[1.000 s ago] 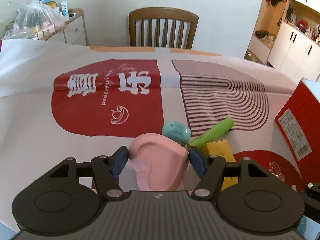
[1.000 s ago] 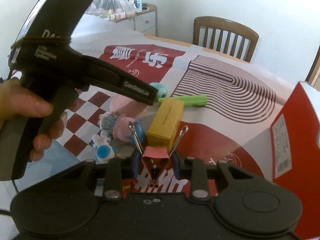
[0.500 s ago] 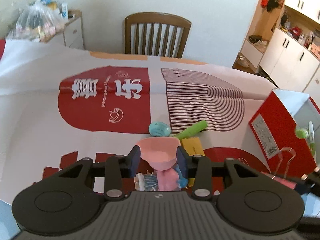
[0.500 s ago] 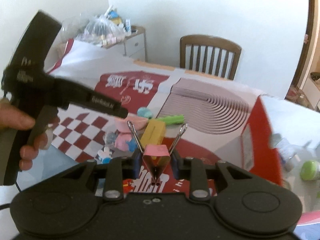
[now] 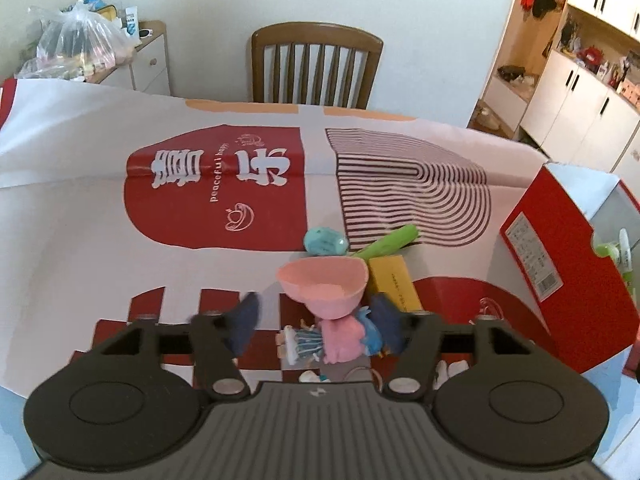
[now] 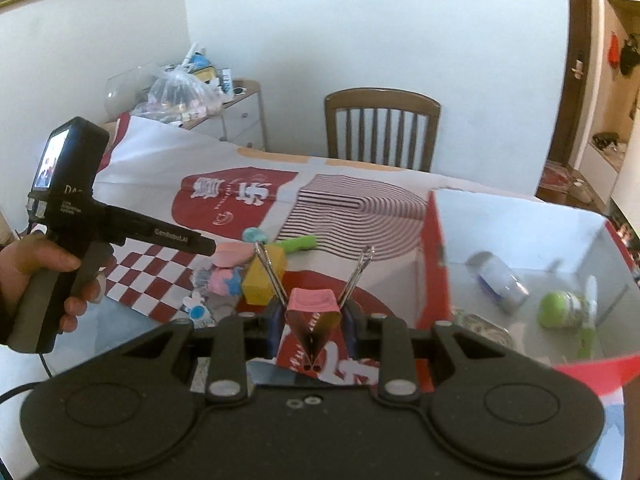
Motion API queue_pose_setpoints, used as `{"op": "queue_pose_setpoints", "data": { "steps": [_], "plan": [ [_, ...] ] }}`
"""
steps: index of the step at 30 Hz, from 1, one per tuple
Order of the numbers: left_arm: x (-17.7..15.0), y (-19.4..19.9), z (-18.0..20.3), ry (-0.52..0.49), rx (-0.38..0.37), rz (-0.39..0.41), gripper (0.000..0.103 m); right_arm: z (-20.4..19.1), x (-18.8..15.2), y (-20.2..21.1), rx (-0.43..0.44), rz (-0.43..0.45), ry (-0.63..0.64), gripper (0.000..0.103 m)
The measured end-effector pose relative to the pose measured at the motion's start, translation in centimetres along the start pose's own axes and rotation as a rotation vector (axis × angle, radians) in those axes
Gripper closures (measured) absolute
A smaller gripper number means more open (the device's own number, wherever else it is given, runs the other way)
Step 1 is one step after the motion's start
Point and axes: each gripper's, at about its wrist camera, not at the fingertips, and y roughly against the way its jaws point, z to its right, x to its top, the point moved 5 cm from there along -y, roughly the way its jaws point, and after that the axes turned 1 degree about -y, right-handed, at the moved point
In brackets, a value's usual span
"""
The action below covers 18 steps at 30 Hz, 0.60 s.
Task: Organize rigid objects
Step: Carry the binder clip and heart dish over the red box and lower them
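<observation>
My left gripper is open, its blue pads blurred and wide apart. A pink heart-shaped dish sits between and just beyond them on a pile of small toys, free of the pads. A teal oval piece, a green tube and a yellow box lie behind it. My right gripper is shut on a pink binder clip, held above the table beside the open red box. The left gripper's handle shows in the right wrist view.
The red box stands at the table's right; inside it lie a small jar, a green bottle and a metal tin. A wooden chair stands behind the table. A cabinet with a plastic bag is at far left.
My left gripper opened and let go of the pink dish, which now rests on the toy pile. My right gripper rose and moved right with the clip, nearer the red box.
</observation>
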Motion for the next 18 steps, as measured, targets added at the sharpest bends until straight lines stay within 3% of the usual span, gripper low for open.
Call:
{"op": "queue_pose_setpoints", "data": {
  "steps": [5, 11, 18],
  "plan": [
    [0.3, -1.4, 0.6, -0.018, -0.004, -0.006, 0.022, 1.3, -0.8, 1.1, -0.021, -0.004, -0.028, 0.075],
    [-0.2, -4.4, 0.2, -0.064, -0.025, -0.060, 0.022, 2.3, -1.3, 1.7, -0.047, -0.008, -0.042, 0.075],
    [-0.3, -6.6, -1.2, -0.041, -0.058, -0.073, 0.021, 3.1, -1.9, 1.8, -0.070, -0.023, -0.054, 0.075]
  ]
}}
